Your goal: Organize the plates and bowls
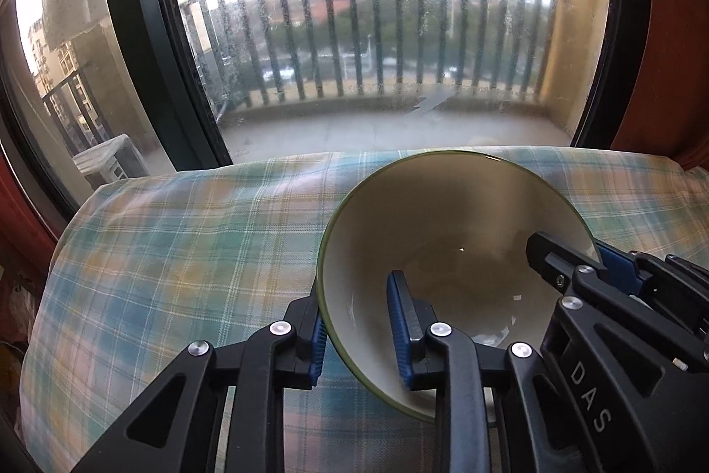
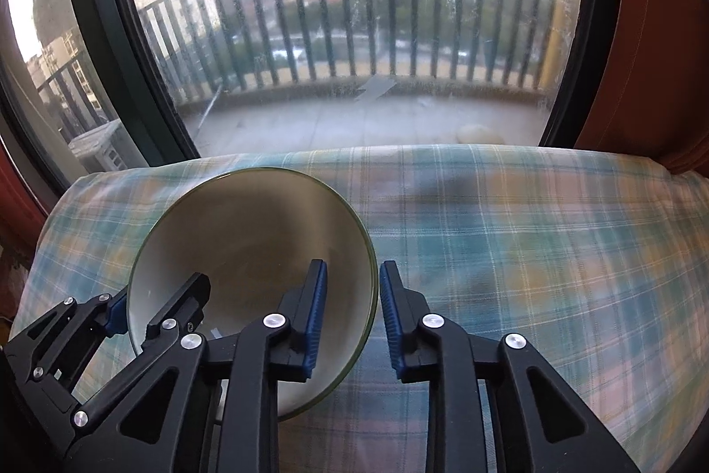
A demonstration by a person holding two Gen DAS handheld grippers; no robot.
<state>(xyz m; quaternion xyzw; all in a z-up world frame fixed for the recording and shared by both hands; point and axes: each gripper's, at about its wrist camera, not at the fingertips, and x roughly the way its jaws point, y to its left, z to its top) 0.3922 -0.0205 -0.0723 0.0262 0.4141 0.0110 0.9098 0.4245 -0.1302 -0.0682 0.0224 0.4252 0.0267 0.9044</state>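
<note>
A cream bowl [image 1: 447,233] with a thin green rim is over a plaid cloth surface [image 1: 186,251]. My left gripper [image 1: 361,335] straddles the bowl's left wall, one blue pad outside, one inside, with a gap around the wall. My right gripper [image 1: 576,260] straddles the bowl's right rim. In the right wrist view the same bowl [image 2: 248,251] sits at left. My right gripper [image 2: 352,322] has its fingers on either side of the right wall. My left gripper [image 2: 155,304] is at the bowl's left rim. I cannot tell whether either gripper presses the bowl.
The plaid-covered surface [image 2: 531,251] ends at a large window with a dark frame [image 1: 146,43]. A balcony with railing [image 1: 376,29] lies beyond the glass. Orange curtain [image 2: 642,52] hangs at the right.
</note>
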